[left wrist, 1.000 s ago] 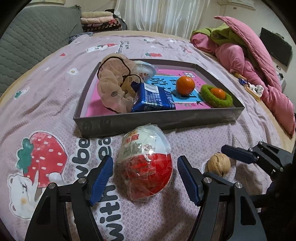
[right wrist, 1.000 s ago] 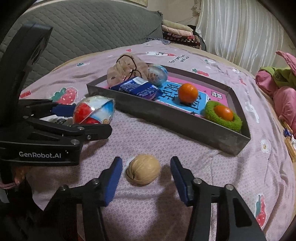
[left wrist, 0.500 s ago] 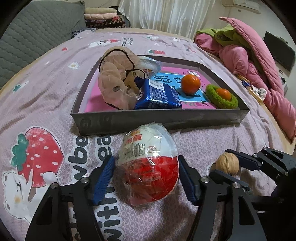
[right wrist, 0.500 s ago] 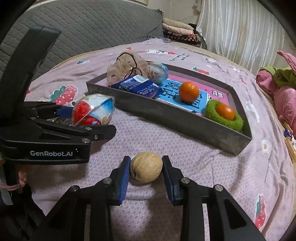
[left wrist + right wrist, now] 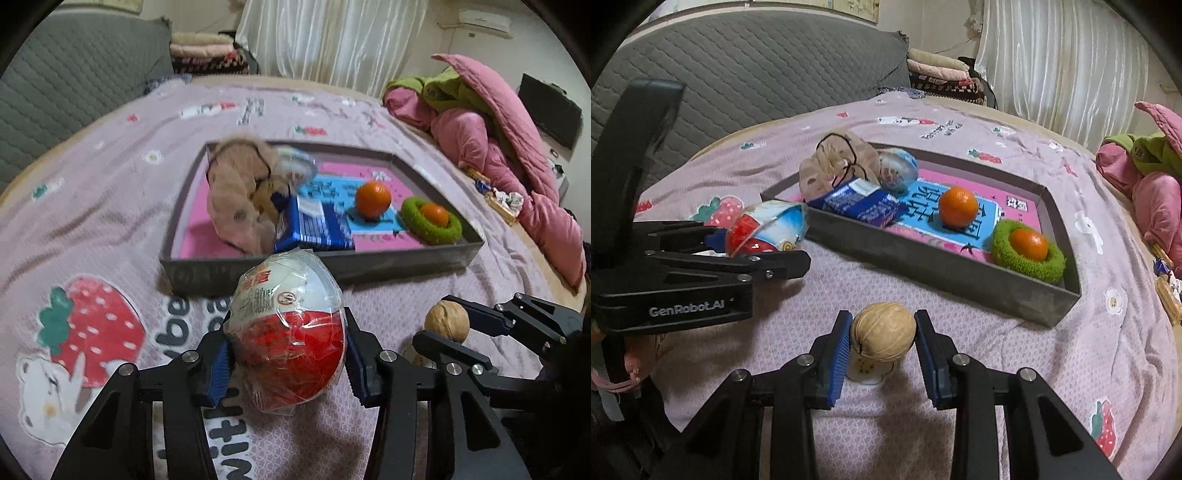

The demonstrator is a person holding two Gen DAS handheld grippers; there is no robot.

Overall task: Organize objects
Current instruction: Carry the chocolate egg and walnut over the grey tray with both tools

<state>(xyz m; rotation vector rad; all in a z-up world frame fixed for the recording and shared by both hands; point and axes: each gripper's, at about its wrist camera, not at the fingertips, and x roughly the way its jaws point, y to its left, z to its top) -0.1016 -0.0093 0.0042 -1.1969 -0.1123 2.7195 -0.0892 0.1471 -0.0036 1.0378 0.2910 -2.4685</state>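
Left wrist view: left gripper [image 5: 286,363], jaws just closing, clamped on one big red-and-white wrapped egg [image 5: 288,332], blue pads pressed to both its sides, just in front of the tray's near wall. Right wrist view: right gripper [image 5: 882,349] clenched on one walnut [image 5: 882,331], pads tight against it, raised a little above the pink bedspread [image 5: 1071,369]. One grey tray [image 5: 960,275] beyond, well apart from the walnut. Inside, counted: two oranges, one loose [image 5: 958,206] on the blue card, the other [image 5: 1029,243] nested in one green knitted ring [image 5: 1004,254] at the right corner; one blue packet [image 5: 857,202]; one beige cloth pouch [image 5: 834,162] at the left end; one smaller wrapped egg [image 5: 898,169] behind the packet.
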